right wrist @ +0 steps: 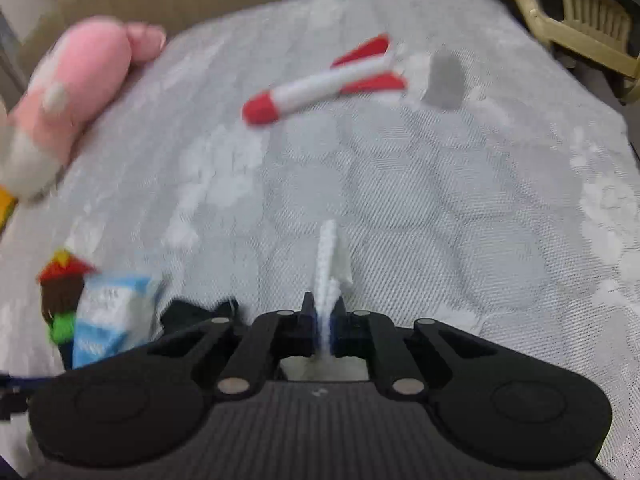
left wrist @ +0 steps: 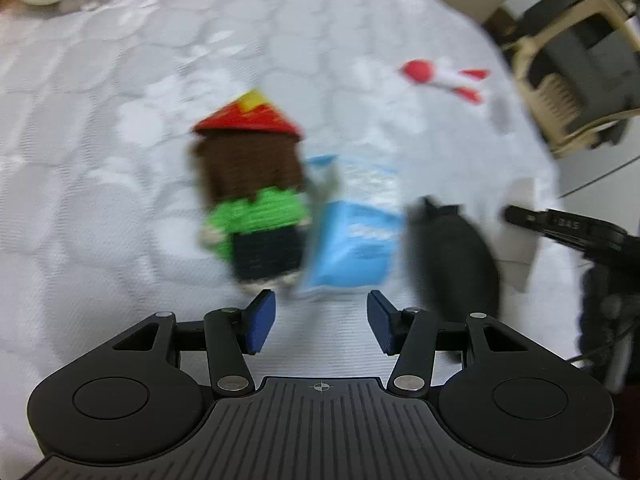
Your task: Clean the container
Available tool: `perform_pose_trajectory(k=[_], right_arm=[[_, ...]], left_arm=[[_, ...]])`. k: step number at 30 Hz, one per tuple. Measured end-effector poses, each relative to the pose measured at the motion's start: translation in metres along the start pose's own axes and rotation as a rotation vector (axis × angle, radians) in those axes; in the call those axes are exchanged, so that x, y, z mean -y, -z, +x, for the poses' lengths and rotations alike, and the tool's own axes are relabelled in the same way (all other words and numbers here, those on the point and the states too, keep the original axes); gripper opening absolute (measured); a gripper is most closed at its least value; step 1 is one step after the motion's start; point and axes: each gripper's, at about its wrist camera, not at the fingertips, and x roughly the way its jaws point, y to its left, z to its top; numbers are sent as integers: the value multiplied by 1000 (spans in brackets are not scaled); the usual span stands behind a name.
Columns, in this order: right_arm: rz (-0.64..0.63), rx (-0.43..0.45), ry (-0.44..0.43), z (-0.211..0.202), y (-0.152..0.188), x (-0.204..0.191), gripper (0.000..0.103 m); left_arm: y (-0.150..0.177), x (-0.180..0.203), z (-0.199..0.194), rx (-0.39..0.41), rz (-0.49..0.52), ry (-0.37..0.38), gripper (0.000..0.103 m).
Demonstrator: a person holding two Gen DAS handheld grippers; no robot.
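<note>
The left tool (left wrist: 321, 322) is held spread above the bed (left wrist: 120, 160), near a blue packet (left wrist: 352, 240); a white tissue (right wrist: 330, 264) is pinched by the right tool (right wrist: 323, 310).

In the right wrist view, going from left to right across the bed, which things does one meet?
Pink plush toy → crocheted doll with a red hat → blue wipes packet → red and white toy rocket → white wipe held in the right claw → grey patch beside the rocket's fins.
</note>
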Motion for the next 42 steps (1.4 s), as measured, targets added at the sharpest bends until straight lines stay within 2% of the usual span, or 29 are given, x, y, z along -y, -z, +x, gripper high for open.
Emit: perform_pose_trajectory(k=[1,2,4,6,8,10,13,17,20,21,22,23,25,26,28,30,31,32,35,37,42], right_arm=[[20,21,-61,-7,-1,-3,7],[41,35,-135,-14,-1,-8,7],[30,57,-254,-26,0,-22,7],[-1,54,-298,-28,4,-36,8],[-28,9,-321,-20,11,-47,8],[-64,-46,-300,-5,13,-53,8],[-72,-120,-263,12,16,-53,8],[-100,-120,-157,14,25,-45,8],[-106,-83,-88,15,23,-38,8],[-105,-67,-73,13,23,-34,8],[-100,-46,-63,10,22,-32,8],[-92,-27,-60,7,19,-29,8],[-24,5,-118,-4,14,-18,8],[31,3,-189,-8,12,-13,8],[106,-25,-377,-13,12,-11,8],[46,-53,-459,-16,17,-25,8],[-6,-77,-450,-13,20,-35,8],[-66,-114,-404,-6,25,-45,8],[-173,-153,-203,12,32,-50,8],[-131,-130,-119,15,27,-35,8],[-22,-44,-17,7,14,-5,8]], left_arm=[[-1,1,0,11,-6,38,64],[-3,1,2,27,-13,81,79],[-6,5,1,97,2,138,91],[-7,11,-6,179,51,139,93],[-9,16,-7,209,71,139,93],[-10,16,-7,205,56,170,93],[-17,11,0,114,-4,211,94],[-20,-1,11,32,-108,333,94],[-19,2,16,41,-92,277,93],[-18,3,17,45,-83,254,93],[-17,5,18,40,-69,215,86],[-14,9,20,42,-37,150,67],[-5,27,24,58,83,16,50],[-1,34,26,59,128,3,50],[7,48,33,23,193,49,50],[14,59,44,-28,220,113,53],[17,63,51,-53,224,121,56],[19,66,58,-77,228,130,58],[23,71,83,-134,200,146,60],[22,78,93,-140,183,175,61],[14,94,118,-112,110,196,71]])
